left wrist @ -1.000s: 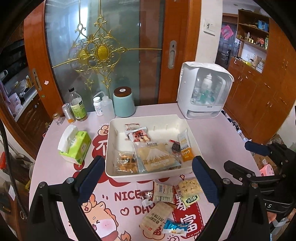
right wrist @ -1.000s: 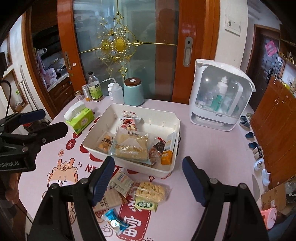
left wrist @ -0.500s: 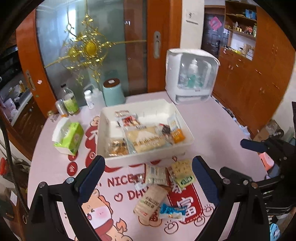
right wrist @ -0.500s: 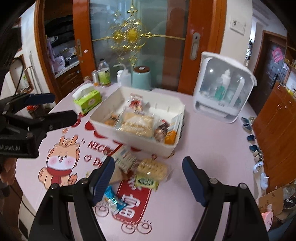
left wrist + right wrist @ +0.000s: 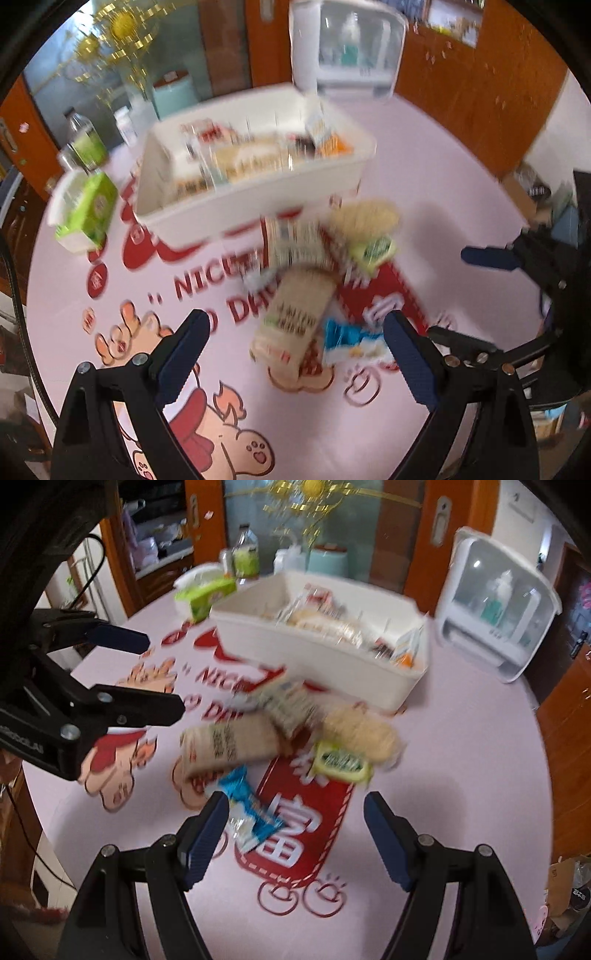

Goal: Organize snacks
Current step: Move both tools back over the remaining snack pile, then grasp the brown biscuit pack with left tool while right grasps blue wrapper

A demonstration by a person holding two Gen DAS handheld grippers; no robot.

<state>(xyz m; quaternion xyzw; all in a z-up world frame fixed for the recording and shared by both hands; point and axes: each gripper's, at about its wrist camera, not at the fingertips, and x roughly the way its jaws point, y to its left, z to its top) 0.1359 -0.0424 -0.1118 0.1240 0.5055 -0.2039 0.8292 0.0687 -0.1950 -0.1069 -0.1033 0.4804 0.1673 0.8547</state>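
A white bin (image 5: 236, 206) (image 5: 332, 657) holds several snack packs. Loose snacks lie in front of it on the pink table: a tan biscuit pack (image 5: 295, 317) (image 5: 229, 744), a blue candy wrapper (image 5: 351, 338) (image 5: 251, 812), a cracker bag with a green label (image 5: 369, 229) (image 5: 354, 734) and a striped pack (image 5: 295, 240) (image 5: 288, 705). My left gripper (image 5: 295, 350) is open and empty just above the tan pack. My right gripper (image 5: 295, 830) is open and empty, with the blue wrapper beside its left finger. Both views are blurred.
A green tissue box (image 5: 85, 210) (image 5: 207, 590) sits left of the bin. Bottles (image 5: 85, 140) and a teal canister (image 5: 173, 92) stand behind it. A white dispenser cabinet (image 5: 347, 48) (image 5: 498, 613) stands at the back right. The table edge is close on the right.
Both grippers have dropped lower and closer to the loose snacks in front of the bin. Both stay open and empty.
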